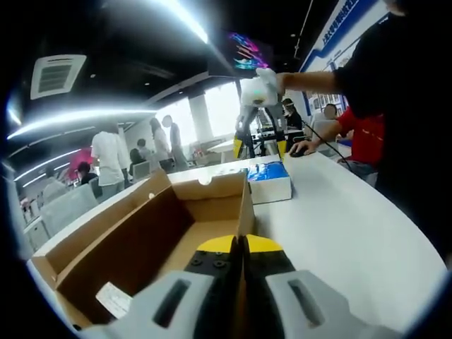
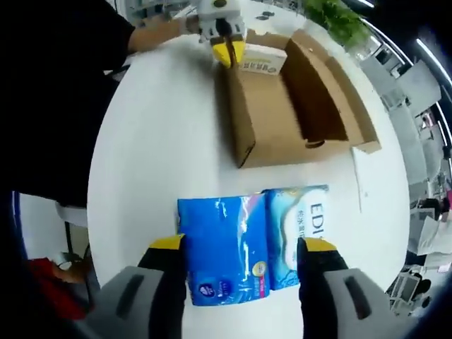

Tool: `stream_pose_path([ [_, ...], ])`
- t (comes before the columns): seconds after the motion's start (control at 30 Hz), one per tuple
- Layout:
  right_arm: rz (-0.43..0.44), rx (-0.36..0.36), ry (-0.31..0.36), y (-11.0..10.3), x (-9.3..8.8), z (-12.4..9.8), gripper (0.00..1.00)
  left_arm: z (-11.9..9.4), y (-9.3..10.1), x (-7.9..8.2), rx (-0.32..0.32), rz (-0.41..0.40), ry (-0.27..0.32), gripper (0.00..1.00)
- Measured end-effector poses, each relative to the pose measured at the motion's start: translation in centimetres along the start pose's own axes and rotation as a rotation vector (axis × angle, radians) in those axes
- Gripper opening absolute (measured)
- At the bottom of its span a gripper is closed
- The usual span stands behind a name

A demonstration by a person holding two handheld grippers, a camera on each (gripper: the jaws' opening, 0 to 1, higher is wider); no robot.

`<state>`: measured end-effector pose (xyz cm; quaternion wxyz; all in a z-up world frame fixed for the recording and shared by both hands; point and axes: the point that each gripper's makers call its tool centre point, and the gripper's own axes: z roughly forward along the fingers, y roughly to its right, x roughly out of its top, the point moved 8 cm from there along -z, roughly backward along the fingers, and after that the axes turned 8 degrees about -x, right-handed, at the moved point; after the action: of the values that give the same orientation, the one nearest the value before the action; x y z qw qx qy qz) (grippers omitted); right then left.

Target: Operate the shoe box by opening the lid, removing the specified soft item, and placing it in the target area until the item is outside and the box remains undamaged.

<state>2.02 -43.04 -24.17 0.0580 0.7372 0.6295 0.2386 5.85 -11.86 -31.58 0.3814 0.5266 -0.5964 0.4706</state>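
Bright ceiling strip lights [image 1: 85, 116] and glowing windows [image 1: 212, 109] flood the white table [image 1: 339, 233]; fisheye bending curves the edges, distant figures soft, shadows faint beneath the box [image 2: 282, 113].

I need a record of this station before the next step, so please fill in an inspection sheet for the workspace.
Surface: white table, bare around the job's things.
Job's things: cardboard shoe box open, lid folded back; blue tissue pack lies outside it on the table.
Clutter: a white slip inside the box at one end.
Grippers: left gripper shut at the box's near wall; whether it pinches the wall, cannot tell. Right gripper open, jaws either side of the tissue pack.
Cables: one dark cable at the table's far end.
Surroundings: office with people standing, ceiling light strips, green plant.
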Motion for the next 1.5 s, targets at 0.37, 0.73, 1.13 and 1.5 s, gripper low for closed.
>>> stream_pose_path([
  [0.37,-0.212,-0.127,0.144,3.4,10.5,-2.3,0.56,-0.2,0.1,-0.3,-0.004,0.003,0.004,0.03],
  [0.73,-0.333,-0.081,0.191,4.9,18.1,1.2,0.56,-0.2,0.5,-0.5,0.011,0.045,0.003,0.04],
  [1.13,-0.505,-0.012,0.212,4.8,24.0,6.3,0.56,-0.2,0.4,-1.2,0.011,0.048,0.004,0.04],
  [1.5,-0.578,0.076,0.28,4.4,26.7,10.4,0.56,0.0,0.5,-1.1,0.012,0.047,0.005,0.04],
])
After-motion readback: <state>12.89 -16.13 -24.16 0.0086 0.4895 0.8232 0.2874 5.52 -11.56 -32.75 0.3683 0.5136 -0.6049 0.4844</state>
